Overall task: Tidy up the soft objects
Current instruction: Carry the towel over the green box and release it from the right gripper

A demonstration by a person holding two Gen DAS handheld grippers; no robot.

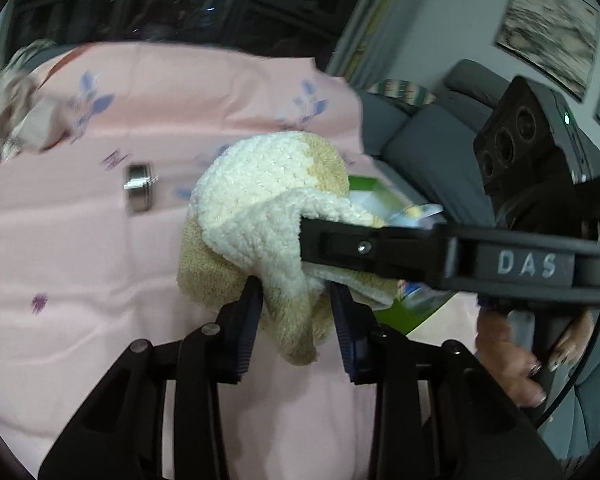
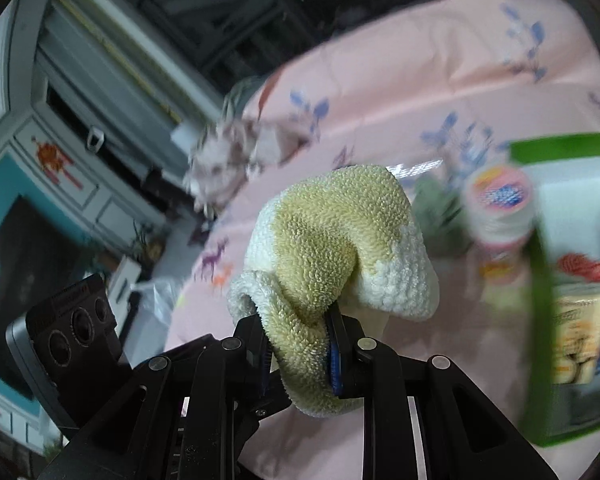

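You've got the knitted cloth (image 1: 260,204) up off the pink sheet, bunched and folded over on itself. It's a fuzzy, nubbly piece in two colours: creamy white across the top and one flap, pale tan along the lower folds and the far edge. In the left wrist view a tan fold hangs down, limp and rounded at its tip. In the right wrist view the cloth (image 2: 336,236) bulges into a puffy mound, tan in the middle with white at both sides, and a thick tan roll droops toward you, creased down its centre.
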